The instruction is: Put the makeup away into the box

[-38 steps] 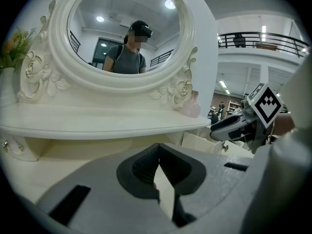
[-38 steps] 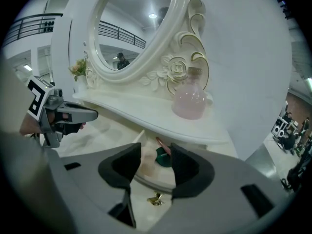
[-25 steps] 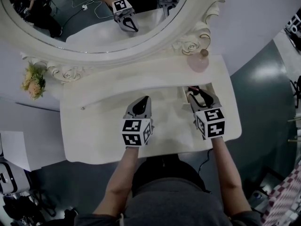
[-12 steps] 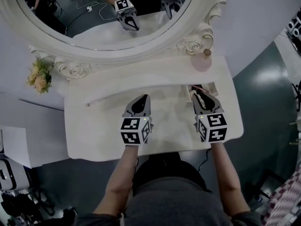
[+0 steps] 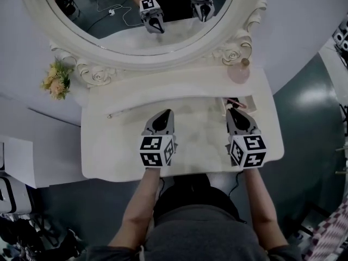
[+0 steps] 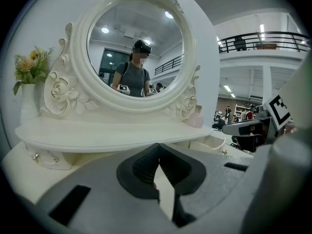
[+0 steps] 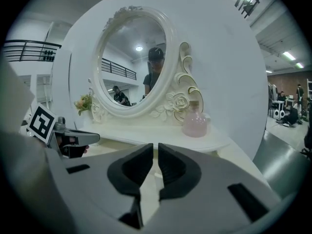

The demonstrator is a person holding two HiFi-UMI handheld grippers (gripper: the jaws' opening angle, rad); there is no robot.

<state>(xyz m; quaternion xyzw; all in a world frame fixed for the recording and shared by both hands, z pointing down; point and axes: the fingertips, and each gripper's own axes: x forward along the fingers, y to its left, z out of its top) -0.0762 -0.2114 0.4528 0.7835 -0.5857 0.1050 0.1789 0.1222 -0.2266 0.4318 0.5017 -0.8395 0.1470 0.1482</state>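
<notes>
The box [image 5: 246, 100] is a small open white compartment at the right of the dressing table, with something pink-red lying in it; it also shows in the left gripper view [image 6: 210, 142]. My right gripper [image 5: 235, 112] hovers just short of the box. Its jaws are closing to a narrow gap [image 7: 155, 156] with nothing between them. My left gripper [image 5: 165, 115] hangs over the middle of the tabletop, its jaws shut and empty [image 6: 158, 161].
A pink glass bottle [image 5: 239, 73] stands on the raised shelf at the right, below the oval mirror [image 5: 136, 20]. A small flower vase [image 5: 57, 80] sits at the shelf's left end. The white tabletop [image 5: 119, 145] ends close in front of the person.
The right gripper has drawn back and up from the box and its jaws have narrowed from wide open. The left gripper has lifted a little, still shut.
</notes>
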